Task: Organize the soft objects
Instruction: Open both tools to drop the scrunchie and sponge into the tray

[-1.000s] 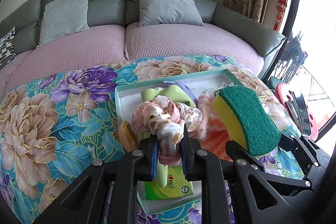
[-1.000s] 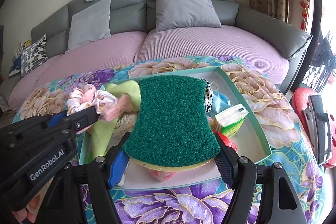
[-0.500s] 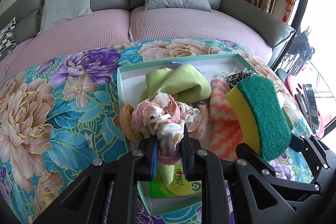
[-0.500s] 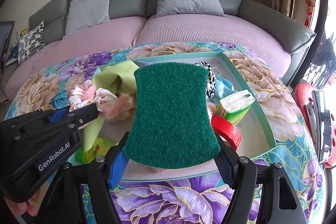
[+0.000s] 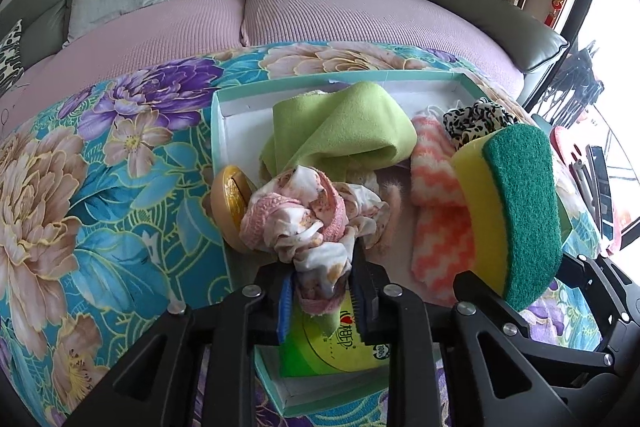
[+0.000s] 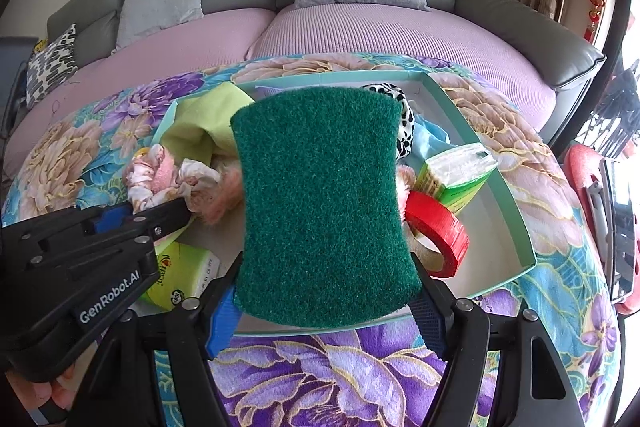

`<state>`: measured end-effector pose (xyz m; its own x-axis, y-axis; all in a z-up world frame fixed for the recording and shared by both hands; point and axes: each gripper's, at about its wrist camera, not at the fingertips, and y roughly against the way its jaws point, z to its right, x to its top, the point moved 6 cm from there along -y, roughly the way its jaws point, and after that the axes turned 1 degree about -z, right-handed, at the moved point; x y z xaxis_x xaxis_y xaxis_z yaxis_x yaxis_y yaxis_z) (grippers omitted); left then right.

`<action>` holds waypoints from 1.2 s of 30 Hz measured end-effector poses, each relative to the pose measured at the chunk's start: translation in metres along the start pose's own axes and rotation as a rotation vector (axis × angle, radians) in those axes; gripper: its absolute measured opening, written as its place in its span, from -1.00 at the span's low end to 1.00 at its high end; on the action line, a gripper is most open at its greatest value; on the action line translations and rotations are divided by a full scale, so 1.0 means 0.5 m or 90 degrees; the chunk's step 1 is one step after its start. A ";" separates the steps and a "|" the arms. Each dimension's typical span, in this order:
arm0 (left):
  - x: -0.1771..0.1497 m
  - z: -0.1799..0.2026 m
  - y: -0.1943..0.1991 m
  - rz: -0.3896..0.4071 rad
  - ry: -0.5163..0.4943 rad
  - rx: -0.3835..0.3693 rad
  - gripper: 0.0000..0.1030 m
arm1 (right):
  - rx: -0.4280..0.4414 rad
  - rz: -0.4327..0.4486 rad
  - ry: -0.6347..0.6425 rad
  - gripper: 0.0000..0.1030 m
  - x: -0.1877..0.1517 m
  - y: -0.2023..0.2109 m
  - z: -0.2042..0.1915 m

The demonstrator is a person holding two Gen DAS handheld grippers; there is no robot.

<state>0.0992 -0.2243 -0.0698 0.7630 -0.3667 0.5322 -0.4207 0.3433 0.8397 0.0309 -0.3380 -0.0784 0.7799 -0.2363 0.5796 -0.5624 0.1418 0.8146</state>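
A pink and white floral scrunchie point(image 5: 308, 223) sits between the fingers of my left gripper point(image 5: 321, 301), just above the near left part of the teal box point(image 5: 218, 147). The jaws are opening, and the fabric still fills the gap between the pads. From the right wrist view the same scrunchie point(image 6: 168, 175) hangs at the left gripper's tip. My right gripper point(image 6: 324, 311) is shut on a green and yellow sponge point(image 6: 324, 203), held upright over the box's front edge. That sponge point(image 5: 516, 211) also appears at the right of the left wrist view.
Inside the box lie a lime green cloth point(image 5: 340, 127), an orange and white towel point(image 5: 436, 227), a leopard scrunchie point(image 5: 476, 119), a green tissue pack point(image 5: 332, 351), a red tape roll point(image 6: 440, 227) and a green carton point(image 6: 456, 175). The floral cloth point(image 5: 100, 187) covers the table; a sofa point(image 5: 340, 15) stands behind.
My left gripper has sunk toward the box with the scrunchie, and its jaws now stand slightly wider. The right gripper still grips the sponge in about the same place.
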 end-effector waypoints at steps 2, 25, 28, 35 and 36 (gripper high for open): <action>-0.001 0.002 0.000 0.000 -0.003 -0.001 -0.42 | 0.000 -0.001 0.000 0.48 -0.001 0.001 0.001; 0.016 -0.025 0.082 0.040 -0.002 -0.010 0.38 | -0.024 -0.018 0.017 1.00 -0.001 -0.005 -0.009; 0.021 -0.039 0.090 0.052 0.003 0.012 0.58 | -0.030 -0.015 0.013 1.00 0.001 -0.005 -0.006; 0.017 -0.089 0.087 0.064 0.029 0.087 0.89 | -0.032 -0.003 0.000 1.00 0.004 0.004 0.003; 0.015 -0.095 0.084 0.061 0.031 0.096 0.89 | -0.033 -0.004 0.001 1.00 0.003 0.003 0.002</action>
<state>0.1105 -0.1717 -0.0354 0.7371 -0.2944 0.6082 -0.5591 0.2397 0.7937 0.0309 -0.3392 -0.0762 0.7842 -0.2352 0.5743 -0.5425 0.1897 0.8184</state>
